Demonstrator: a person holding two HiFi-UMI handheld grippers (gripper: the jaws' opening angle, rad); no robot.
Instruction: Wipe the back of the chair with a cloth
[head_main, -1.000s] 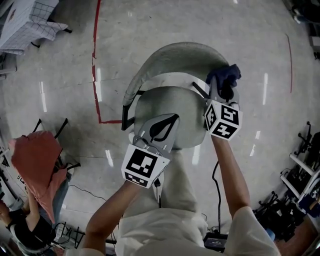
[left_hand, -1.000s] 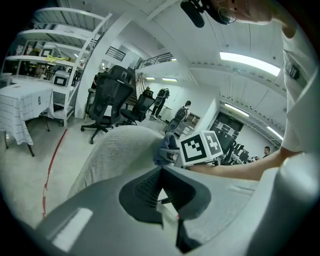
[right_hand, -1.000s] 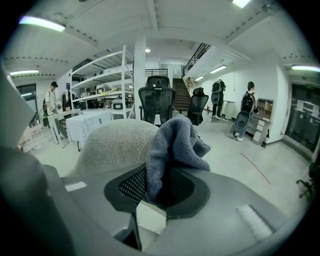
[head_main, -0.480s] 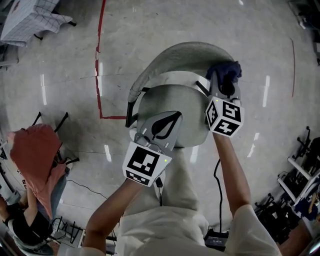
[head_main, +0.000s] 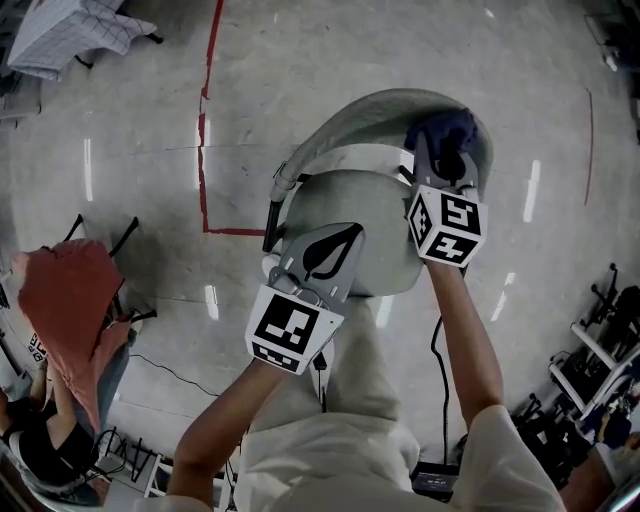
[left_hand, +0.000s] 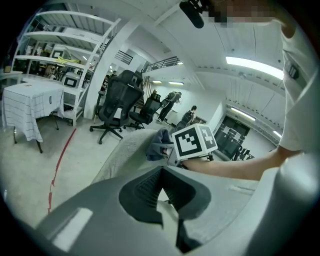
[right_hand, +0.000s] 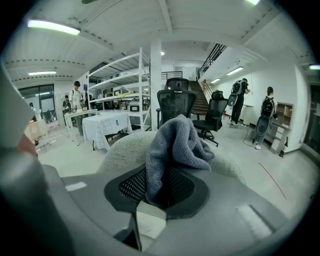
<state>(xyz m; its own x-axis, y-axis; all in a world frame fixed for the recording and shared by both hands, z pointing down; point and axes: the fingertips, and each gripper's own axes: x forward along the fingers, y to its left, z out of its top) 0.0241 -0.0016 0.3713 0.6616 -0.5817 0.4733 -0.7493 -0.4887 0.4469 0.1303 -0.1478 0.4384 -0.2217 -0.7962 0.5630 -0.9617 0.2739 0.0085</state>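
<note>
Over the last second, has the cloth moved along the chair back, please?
Yes: the cloth has slid left along the chair back, away from its right end.

We are finding no words, numbers, brand names or signs that we can read. The only printed marks we are seeing are black-and-white square patterns without letters. They are showing on the left marker cube (head_main: 292, 330), just off the front edge of the chair (head_main: 350, 205), and on the right marker cube (head_main: 447, 227) at the chair's right side. Anything printed farther from the chair is staying too small for us to read.
</note>
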